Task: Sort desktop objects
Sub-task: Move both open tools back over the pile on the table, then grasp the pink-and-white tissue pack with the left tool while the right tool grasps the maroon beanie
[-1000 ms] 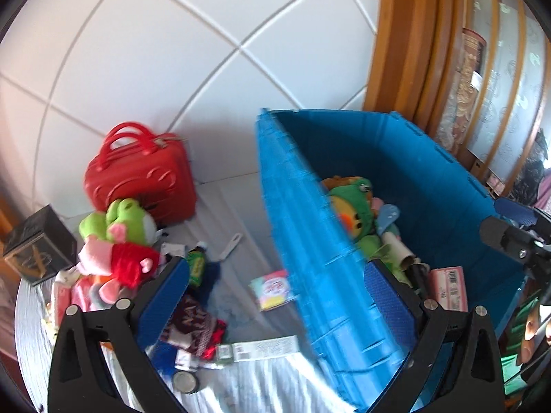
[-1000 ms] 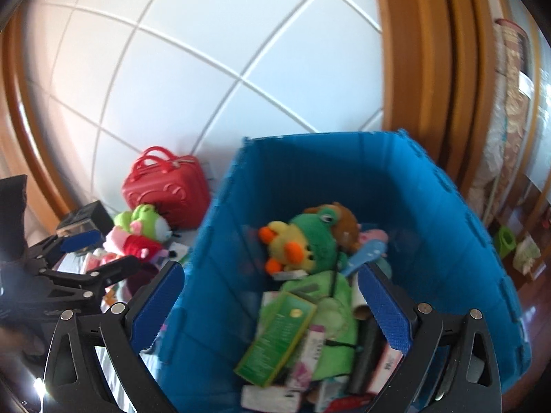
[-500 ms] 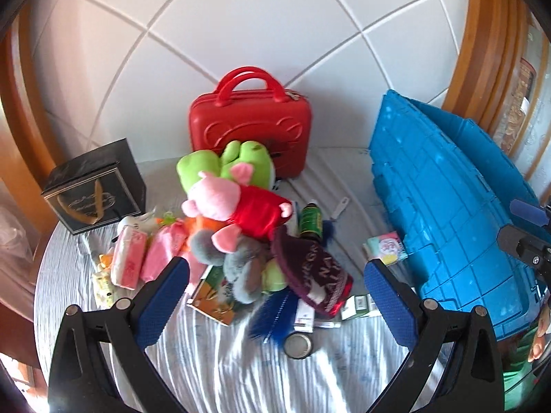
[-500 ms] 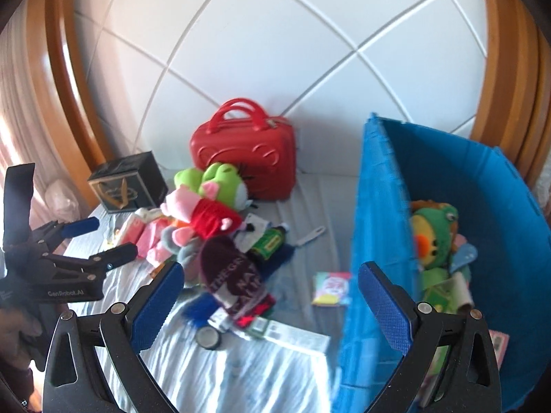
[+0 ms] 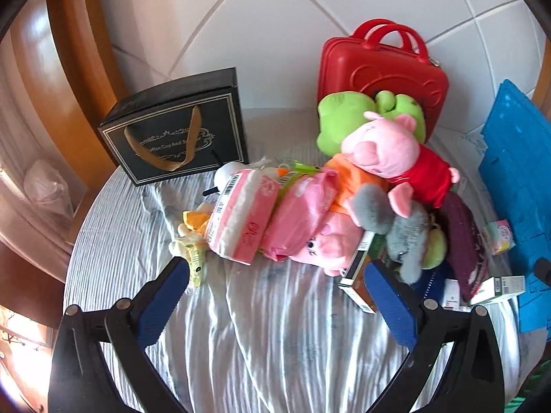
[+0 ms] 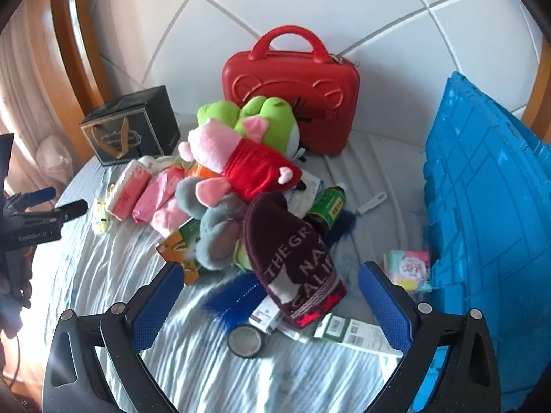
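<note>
A heap of objects lies on the striped cloth: a pink pig plush in red (image 5: pixel 396 151) (image 6: pixel 237 158), a green frog plush (image 5: pixel 347 117) (image 6: pixel 268 117), a grey plush (image 6: pixel 220 230), pink tissue packs (image 5: pixel 244 216) (image 6: pixel 127 189), a maroon knit hat (image 6: pixel 292 258), a green bottle (image 6: pixel 329 204) and small boxes. My left gripper (image 5: pixel 275 306) is open and empty, in front of the tissue packs. My right gripper (image 6: pixel 268 306) is open and empty, just before the hat. The left gripper also shows in the right wrist view (image 6: pixel 44 206).
A blue crate (image 6: pixel 489 206) (image 5: pixel 520 179) stands at the right. A red case (image 6: pixel 292 86) (image 5: pixel 378 72) and a black gift box (image 5: pixel 179 137) (image 6: pixel 131 127) stand at the back against a white padded wall. A round tin (image 6: pixel 246 340) lies near the front.
Both grippers swung left, away from the blue crate's inside, and now face the heap on the cloth. Both stayed open and empty.
</note>
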The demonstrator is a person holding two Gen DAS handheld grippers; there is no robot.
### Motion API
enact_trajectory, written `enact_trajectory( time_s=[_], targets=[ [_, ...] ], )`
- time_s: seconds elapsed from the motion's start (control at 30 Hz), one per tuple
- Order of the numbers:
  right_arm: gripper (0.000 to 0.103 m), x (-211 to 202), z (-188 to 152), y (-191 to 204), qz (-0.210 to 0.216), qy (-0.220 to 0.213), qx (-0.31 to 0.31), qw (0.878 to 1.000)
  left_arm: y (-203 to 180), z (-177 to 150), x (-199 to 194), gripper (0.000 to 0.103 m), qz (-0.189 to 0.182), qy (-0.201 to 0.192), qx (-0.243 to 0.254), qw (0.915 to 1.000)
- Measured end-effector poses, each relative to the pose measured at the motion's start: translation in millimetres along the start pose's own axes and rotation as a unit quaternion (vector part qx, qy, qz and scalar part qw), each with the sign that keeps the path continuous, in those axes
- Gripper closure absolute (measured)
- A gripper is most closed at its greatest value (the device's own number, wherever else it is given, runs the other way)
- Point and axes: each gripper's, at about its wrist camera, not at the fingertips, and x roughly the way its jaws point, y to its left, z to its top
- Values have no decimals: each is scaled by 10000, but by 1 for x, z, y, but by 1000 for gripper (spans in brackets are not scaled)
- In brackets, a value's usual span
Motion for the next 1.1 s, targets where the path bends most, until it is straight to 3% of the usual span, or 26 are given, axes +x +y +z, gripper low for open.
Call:
enact_trajectory(
  time_s=[0.33, 0.53, 0.67, 0.83, 1.03, 1.1],
  targets=[
    [0, 72, -10, 18, -280, 411, -36, 9988, 26, 19, 75, 0, 225, 43, 171, 9996],
    [0, 105, -7, 19, -429, 603, -77, 9972, 25, 23, 123, 0, 351, 281, 332, 9984],
    [0, 116, -6, 17, -475, 646, 15, 9968, 31, 28, 140, 0, 362, 340, 225, 9985],
    [0, 126, -7, 21, -507, 681, -3, 9964, 25, 30, 159, 0, 334, 461, 493, 9972],
    [0, 141, -5, 25, -565, 692, -38, 9960, 25, 30, 179, 0, 673, 639, 708, 9932],
    [0, 148, -5, 26, -613, 732, -57, 9954, 27, 32, 181, 6, 671, 618, 725, 9932]
  ],
)
